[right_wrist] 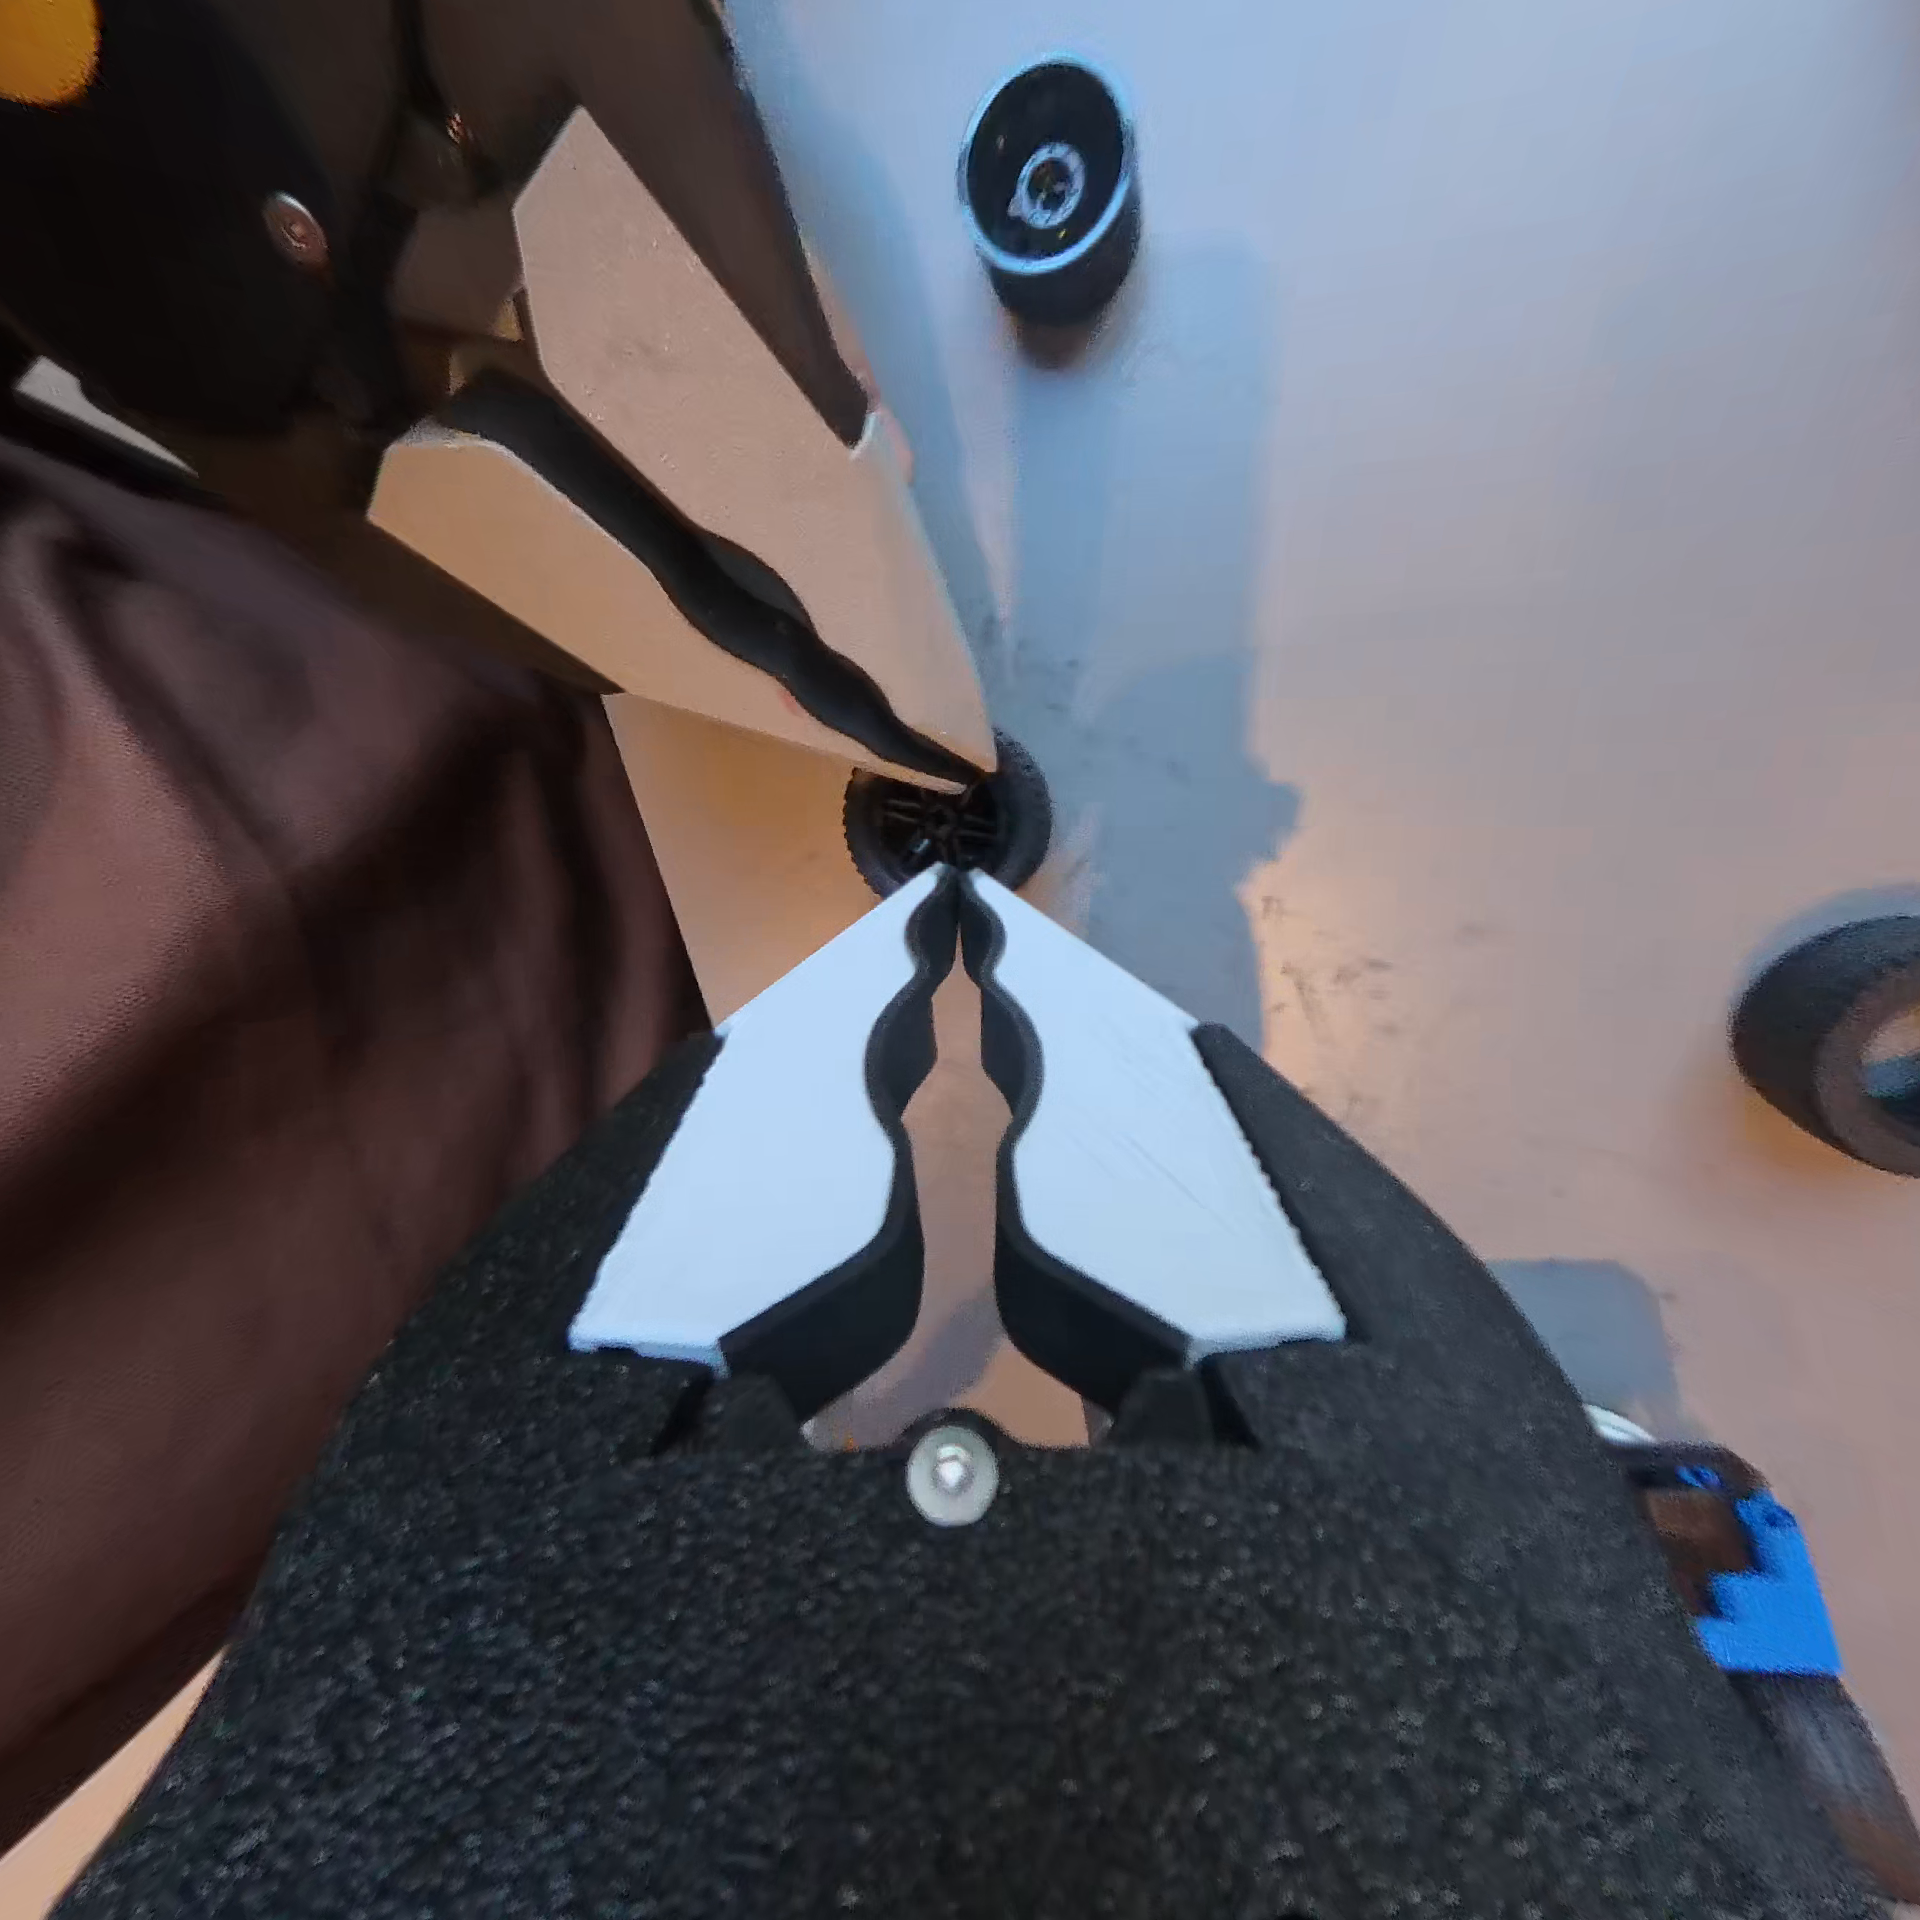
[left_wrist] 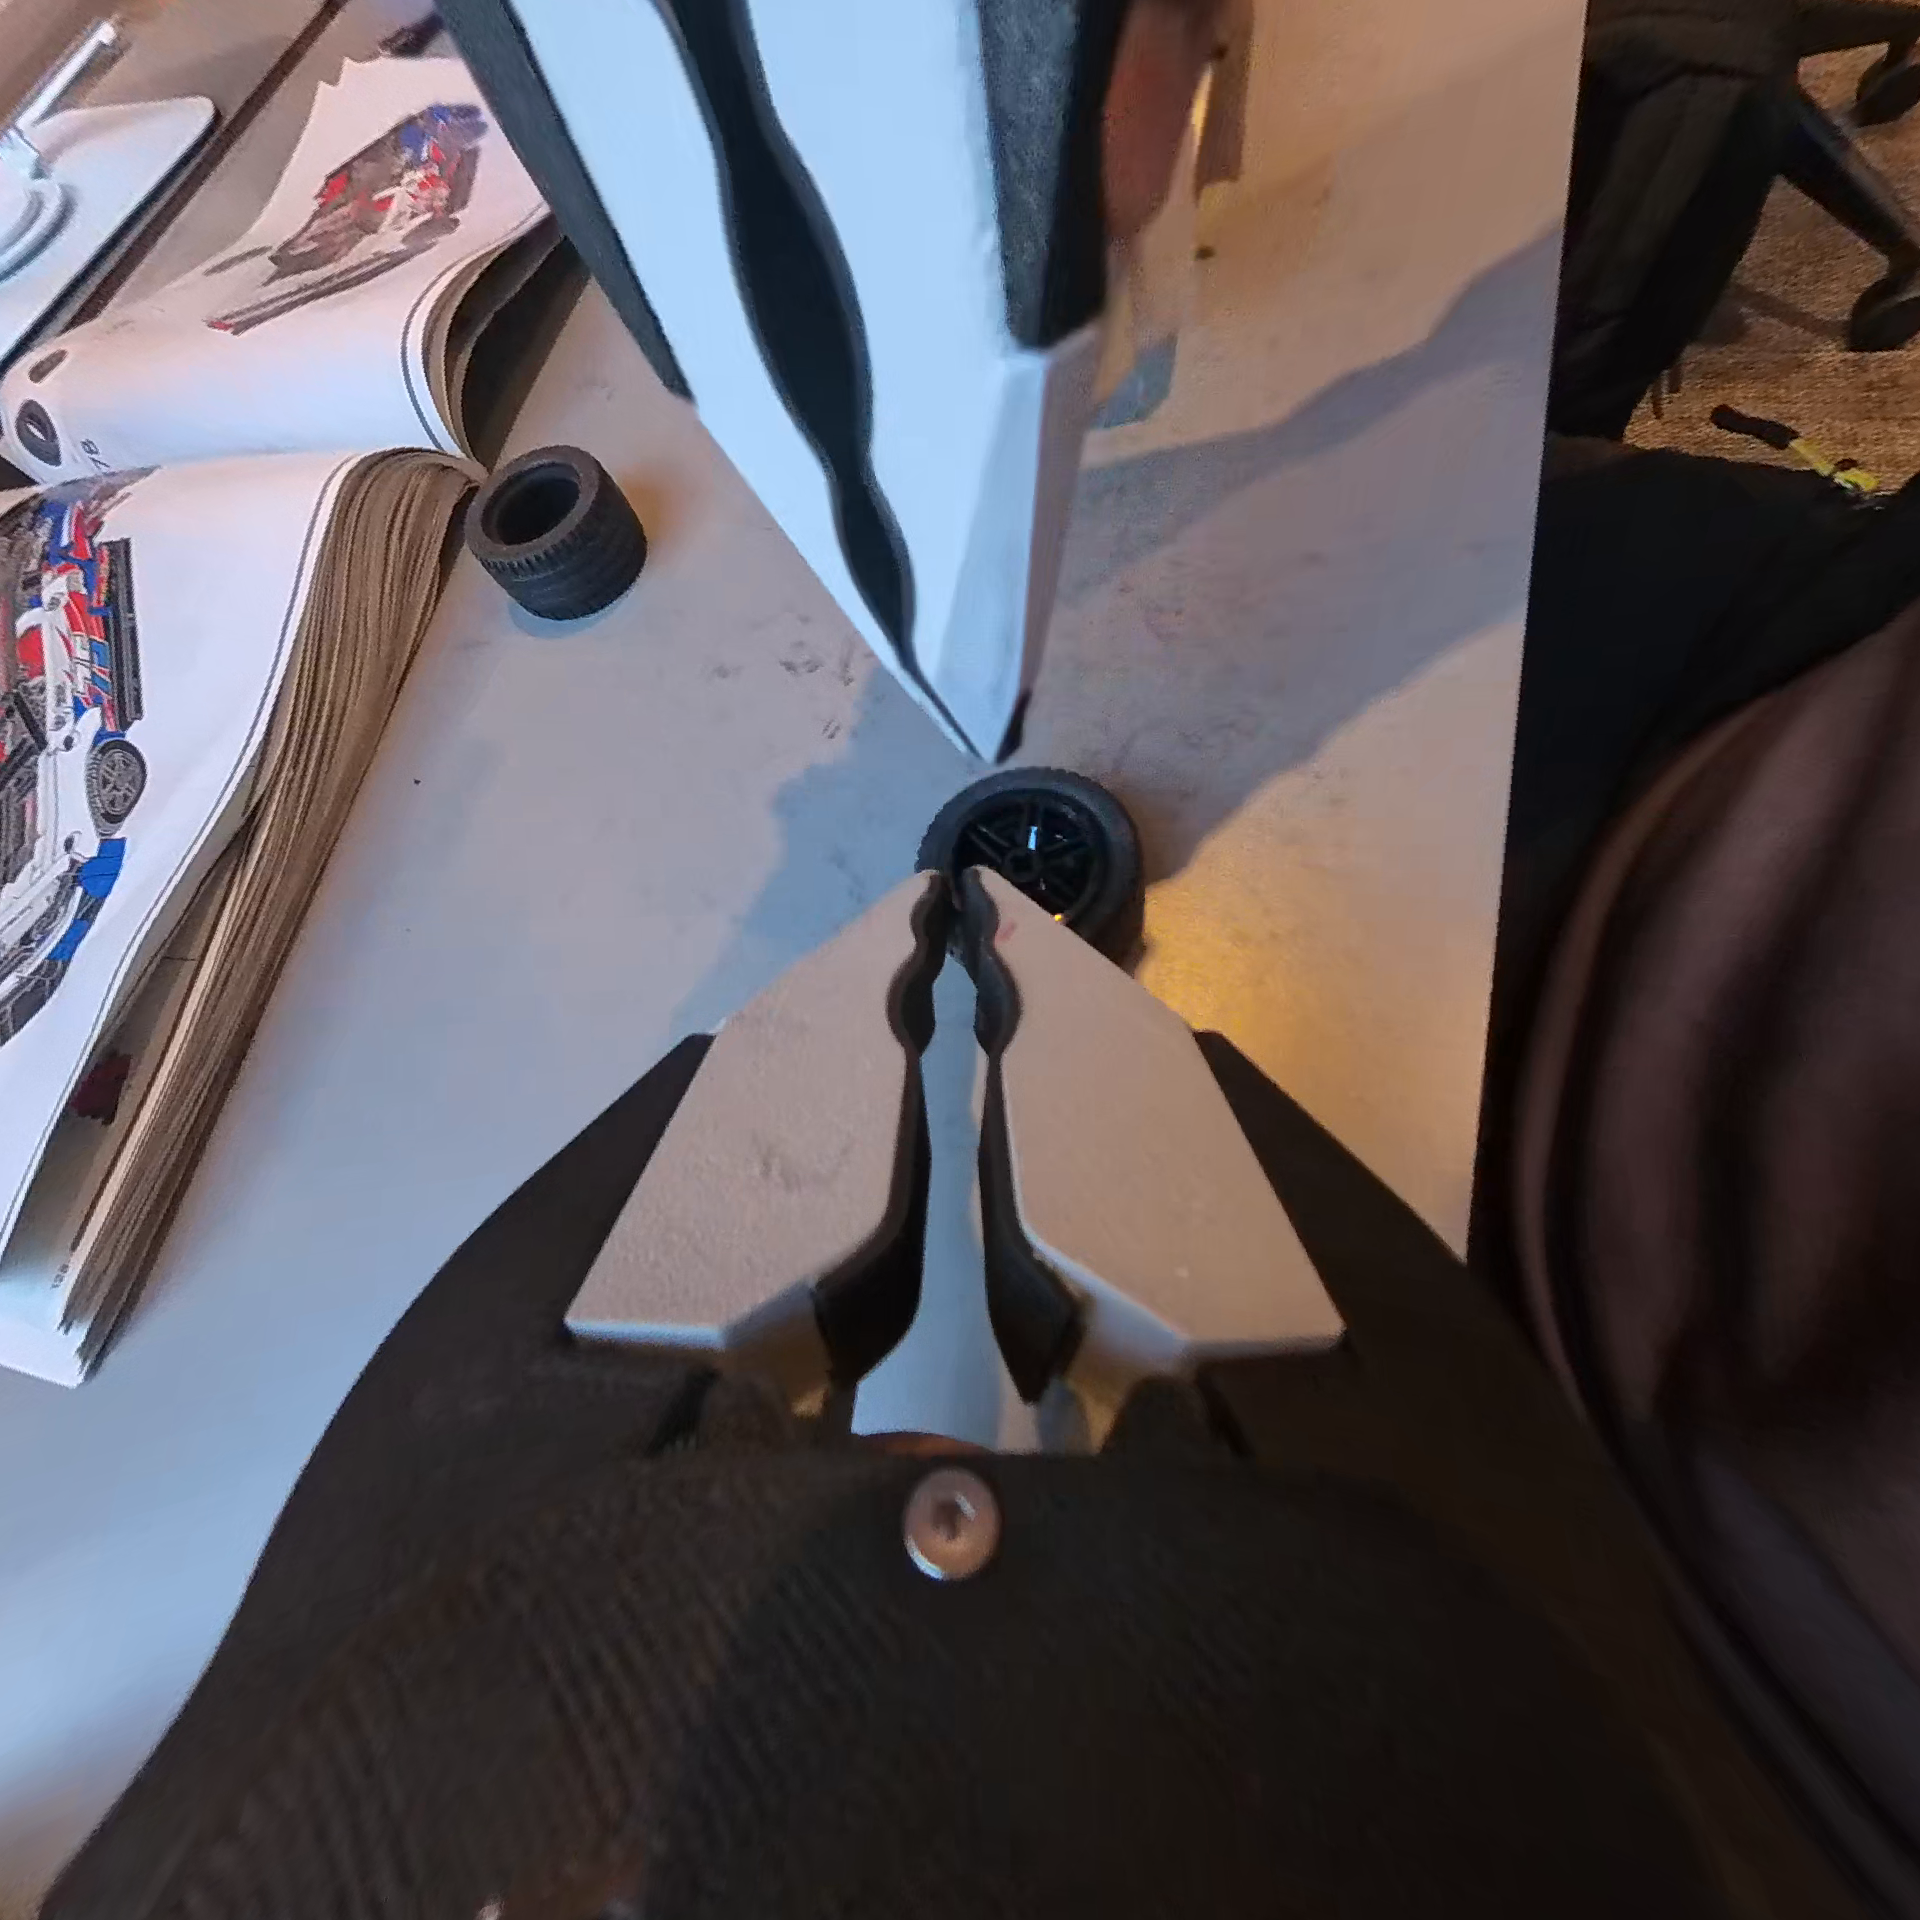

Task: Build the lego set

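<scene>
- White tabletop [left_wrist: 582, 935] is stretching out under both grippers, marked with faint scuffs.
- Left gripper [left_wrist: 958, 883] is reaching in with its jaws nearly together, tips meeting the near rim of the small black wheel [left_wrist: 1029, 847].
- Right gripper [right_wrist: 954, 876] is pointing at the same wheel [right_wrist: 940, 821] from the opposite side, jaws likewise pinched narrow; whether either is actually gripping it, I cannot tell.
- Farther off, a bare black tyre [left_wrist: 556, 535] is lying beside the open instruction booklet [left_wrist: 208, 727].
- Another wheel [right_wrist: 1049, 203] is sitting well beyond.
</scene>
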Demonstrator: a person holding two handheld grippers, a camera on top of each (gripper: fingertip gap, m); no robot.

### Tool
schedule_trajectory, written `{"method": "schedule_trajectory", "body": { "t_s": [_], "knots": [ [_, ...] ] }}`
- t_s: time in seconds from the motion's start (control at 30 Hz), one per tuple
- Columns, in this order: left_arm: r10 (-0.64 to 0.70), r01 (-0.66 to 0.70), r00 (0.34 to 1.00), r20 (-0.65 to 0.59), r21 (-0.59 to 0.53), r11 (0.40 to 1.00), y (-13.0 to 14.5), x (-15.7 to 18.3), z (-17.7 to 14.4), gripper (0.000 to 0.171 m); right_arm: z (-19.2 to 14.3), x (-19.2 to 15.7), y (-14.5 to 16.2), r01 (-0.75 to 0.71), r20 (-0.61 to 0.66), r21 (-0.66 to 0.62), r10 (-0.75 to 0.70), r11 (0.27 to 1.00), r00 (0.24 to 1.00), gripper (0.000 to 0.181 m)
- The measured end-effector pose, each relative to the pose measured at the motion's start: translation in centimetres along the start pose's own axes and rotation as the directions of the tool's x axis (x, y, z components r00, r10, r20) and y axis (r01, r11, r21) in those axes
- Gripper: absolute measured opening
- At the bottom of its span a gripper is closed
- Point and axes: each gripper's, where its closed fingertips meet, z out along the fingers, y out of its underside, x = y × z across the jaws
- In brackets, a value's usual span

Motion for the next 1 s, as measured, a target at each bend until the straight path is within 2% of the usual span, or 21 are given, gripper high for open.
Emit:
{"method": "schedule_trajectory", "body": {
  "t_s": [0.1, 0.37, 0.5, 0.53, 0.6, 0.7, 0.9, 1.0],
  "knots": [
    [0.003, -0.003, 1.000, 0.002, 0.001, 1.000, 0.0, 0.0, 0.0, 0.000, -0.1, -0.2, 0.1, 0.056, -0.052, -0.022, -0.057, 0.998, 0.997, 0.000],
    [0.002, -0.002, 1.000, 0.018, 0.016, 1.000, -0.1, 0.1, 0.0, 0.000, 2.2, -0.7, 0.6, 0.141, -0.074, -0.149, -0.153, 0.979, 0.985, 0.000],
    [0.013, -0.013, 0.999, 0.033, 0.015, 1.000, 0.0, 0.0, 0.0, 0.000, 1.6, -0.3, 0.7, 0.178, -0.087, -0.236, -0.204, 0.955, 0.975, 0.000],
    [0.016, -0.016, 0.999, 0.035, 0.015, 1.000, 0.0, 0.0, 0.0, 0.000, 1.0, 0.1, 0.6, 0.181, -0.104, -0.242, -0.211, 0.953, 0.972, 0.000],
    [0.016, -0.016, 0.999, 0.034, 0.015, 1.000, 0.0, 0.0, 0.0, 0.000, 0.5, -0.6, -0.1, 0.155, -0.051, -0.190, -0.168, 0.969, 0.984, 0.000],
    [0.011, -0.012, 1.000, 0.025, 0.017, 1.000, 0.0, 0.0, 0.0, 0.000, 1.3, -0.2, 1.1, 0.167, -0.069, -0.255, -0.190, 0.952, 0.979, 0.000],
    [0.027, -0.027, 0.999, 0.035, 0.017, 0.999, 0.0, 0.0, 0.1, 0.000, 1.6, -0.2, 1.2, 0.170, -0.100, -0.245, -0.199, 0.955, 0.975, 0.000],
    [0.019, -0.020, 0.999, 0.031, 0.017, 1.000, 0.0, 0.1, 0.1, 0.000, 1.7, -0.3, 1.2, 0.155, -0.072, -0.244, -0.178, 0.957, 0.981, 0.000]
  ]
}}
